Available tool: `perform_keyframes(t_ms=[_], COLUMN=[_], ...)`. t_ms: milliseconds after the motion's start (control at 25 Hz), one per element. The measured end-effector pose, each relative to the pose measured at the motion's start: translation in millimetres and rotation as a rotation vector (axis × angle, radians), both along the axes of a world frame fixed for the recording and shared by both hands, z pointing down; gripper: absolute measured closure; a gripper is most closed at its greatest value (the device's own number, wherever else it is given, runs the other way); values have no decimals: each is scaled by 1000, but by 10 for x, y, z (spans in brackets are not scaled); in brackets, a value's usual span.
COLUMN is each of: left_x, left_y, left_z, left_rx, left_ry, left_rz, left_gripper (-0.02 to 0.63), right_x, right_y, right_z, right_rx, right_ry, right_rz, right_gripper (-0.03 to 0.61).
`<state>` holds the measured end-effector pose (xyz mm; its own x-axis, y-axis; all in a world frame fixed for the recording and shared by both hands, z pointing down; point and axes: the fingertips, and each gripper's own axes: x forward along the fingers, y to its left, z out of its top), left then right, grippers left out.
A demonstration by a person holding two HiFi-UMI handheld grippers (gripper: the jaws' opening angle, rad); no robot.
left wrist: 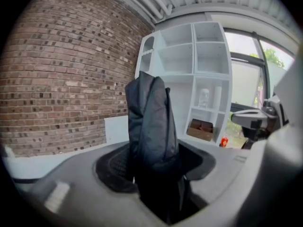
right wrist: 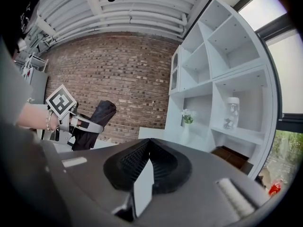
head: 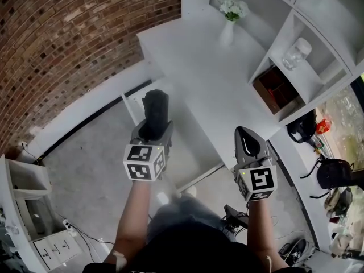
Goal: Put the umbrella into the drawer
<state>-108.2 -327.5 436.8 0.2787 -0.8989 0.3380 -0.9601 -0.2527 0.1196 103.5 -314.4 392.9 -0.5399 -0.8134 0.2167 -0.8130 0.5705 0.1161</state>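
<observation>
Your left hand-held gripper (head: 152, 132) is clenched on the folded black umbrella (head: 155, 111), which stands up out of its jaws, held in the air. At its 3 o'clock, your right hand-held gripper (head: 247, 134) is clenched on nothing. The white table (head: 227, 90) lies at 12 o'clock, with a vase of flowers (head: 230, 13) at its far end.

This is looking like a loft-style studio or office dressed as a home corner. A bare brick wall (head: 68, 44) is running across the upper left of the head view above a grey concrete floor (head: 91, 164). A white desk (head: 227, 90) is carrying a vase of white flowers (head: 230, 21), and a white cubby shelf (head: 318, 56) at upper right is holding a glass jar (head: 297, 53). Exposed pipes (right wrist: 128, 8) are crossing the ceiling, black bags (head: 333, 172) are lying at right, and cables (head: 85, 238) are trailing at lower left.
</observation>
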Motion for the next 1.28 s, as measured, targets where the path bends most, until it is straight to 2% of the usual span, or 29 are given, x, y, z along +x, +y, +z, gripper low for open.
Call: perform_keyframes(t_ms=[600,880,1280], left_x=[367,432,459], left_y=[-368,-437,-461], left_z=[1225,1700,2486], left_rx=[-285,-431,-643], left_ry=[41,72,40], left_rz=[43,49,34], left_gripper=[377,376,376], right_x=[-3,-70,-70], right_y=[56,67,71], right_z=[519,626,780], right_rx=[-124,-163,-197], right_ry=[31,33,51], right_rz=[27,83,130], right_gripper=[577,577,577])
